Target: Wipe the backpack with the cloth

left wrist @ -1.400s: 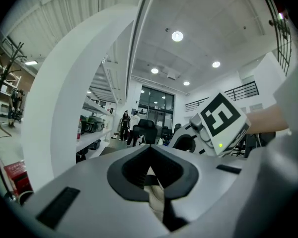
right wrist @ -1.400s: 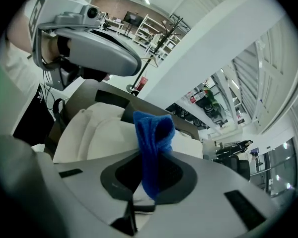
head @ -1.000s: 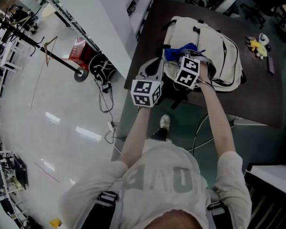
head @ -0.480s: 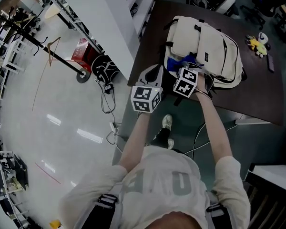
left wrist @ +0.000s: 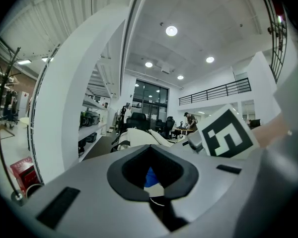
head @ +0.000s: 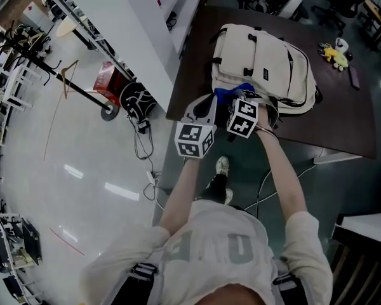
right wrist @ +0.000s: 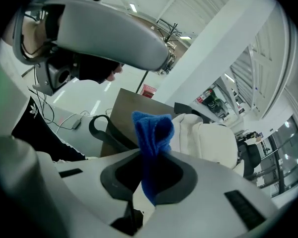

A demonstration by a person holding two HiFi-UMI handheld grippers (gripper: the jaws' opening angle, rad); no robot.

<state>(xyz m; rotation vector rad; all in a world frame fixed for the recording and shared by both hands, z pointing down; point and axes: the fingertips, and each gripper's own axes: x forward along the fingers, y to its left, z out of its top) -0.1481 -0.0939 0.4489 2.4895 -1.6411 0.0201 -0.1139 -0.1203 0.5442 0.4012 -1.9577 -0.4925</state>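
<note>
The right gripper (right wrist: 148,182) is pinching the blue cloth (right wrist: 151,133) at the near edge of the cream backpack (head: 267,62) on the table (head: 343,119), apparently mid-wipe, the left gripper (left wrist: 151,195) hovering closed and empty, and next is likely dragging the cloth across.

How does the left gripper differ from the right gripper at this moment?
The right gripper is shut on the blue cloth; the left gripper has its jaws together on nothing. The right gripper is at the backpack's near edge; the left gripper is to its left, by the table's corner. Both point toward the backpack.
</note>
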